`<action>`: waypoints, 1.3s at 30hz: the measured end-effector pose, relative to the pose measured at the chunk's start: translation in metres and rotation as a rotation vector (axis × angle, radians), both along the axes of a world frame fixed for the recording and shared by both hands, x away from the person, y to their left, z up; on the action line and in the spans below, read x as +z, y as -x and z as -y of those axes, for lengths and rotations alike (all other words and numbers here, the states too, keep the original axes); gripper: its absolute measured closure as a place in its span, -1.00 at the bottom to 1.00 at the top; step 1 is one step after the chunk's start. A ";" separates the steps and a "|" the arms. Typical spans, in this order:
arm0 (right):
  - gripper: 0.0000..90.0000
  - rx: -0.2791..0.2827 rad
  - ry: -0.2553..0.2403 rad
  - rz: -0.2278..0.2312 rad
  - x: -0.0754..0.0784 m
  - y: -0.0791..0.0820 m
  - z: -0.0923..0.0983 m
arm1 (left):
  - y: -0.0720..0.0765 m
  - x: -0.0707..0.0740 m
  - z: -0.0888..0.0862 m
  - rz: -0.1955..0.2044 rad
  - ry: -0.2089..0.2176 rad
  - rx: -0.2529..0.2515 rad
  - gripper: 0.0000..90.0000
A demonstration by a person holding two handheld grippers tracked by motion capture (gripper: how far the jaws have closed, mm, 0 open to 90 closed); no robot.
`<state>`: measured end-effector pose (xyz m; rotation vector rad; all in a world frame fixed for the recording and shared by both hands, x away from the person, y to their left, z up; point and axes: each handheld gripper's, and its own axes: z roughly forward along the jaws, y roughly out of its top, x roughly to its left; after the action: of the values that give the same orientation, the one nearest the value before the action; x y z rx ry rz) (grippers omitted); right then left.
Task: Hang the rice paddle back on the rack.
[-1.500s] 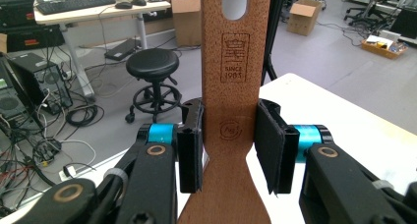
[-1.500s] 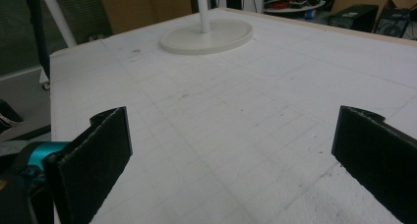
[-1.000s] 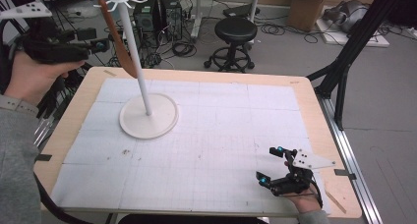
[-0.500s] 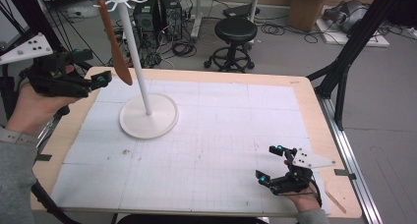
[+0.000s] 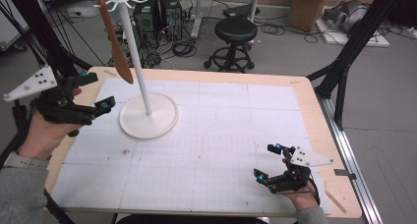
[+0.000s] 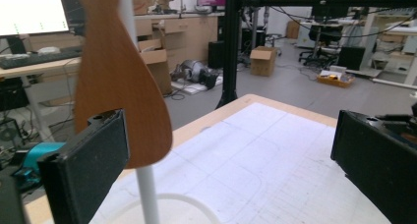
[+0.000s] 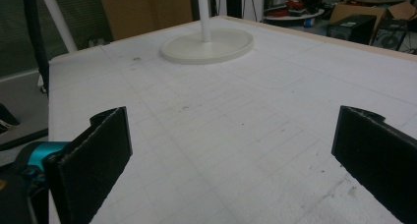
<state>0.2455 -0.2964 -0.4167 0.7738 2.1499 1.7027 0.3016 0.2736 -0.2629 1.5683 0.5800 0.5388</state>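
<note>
Wooden spatula (image 5: pixel 117 43) is shown hung from the white hook stand (image 5: pixel 147 117), long axis vertical, just beyond the left gripper (image 5: pixel 93 94), whose jaws, just opened, are empty; the right gripper (image 5: pixel 273 161) is likewise open, well apart.

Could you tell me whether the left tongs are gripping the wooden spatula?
No, the left tongs stand open beside the wooden spatula, which hangs from the white stand.

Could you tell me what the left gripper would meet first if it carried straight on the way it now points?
Probably the hanging wooden spatula: the open left gripper aims toward the white stand, and the blade hangs just ahead by one jaw, though depth is unclear.
</note>
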 end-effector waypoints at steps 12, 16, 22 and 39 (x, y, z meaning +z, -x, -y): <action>-0.99 -0.005 -0.012 0.005 0.001 -0.003 -0.001 | 0.009 -0.047 0.002 -0.052 0.034 0.010 -0.96; -0.99 -0.009 -0.016 0.010 0.001 -0.003 0.000 | 0.012 -0.058 0.005 -0.054 0.027 0.008 -0.96; -0.99 -0.014 -0.022 0.010 0.002 -0.002 -0.001 | 0.019 -0.072 0.011 -0.050 0.010 0.003 -0.96; -0.99 -0.026 -0.022 0.027 0.002 -0.005 -0.002 | 0.036 -0.108 0.010 -0.051 0.037 0.010 -0.96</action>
<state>0.2507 -0.2941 -0.4149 0.7767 2.0971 1.7168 0.2658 0.2632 -0.3711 1.5488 0.6331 0.4941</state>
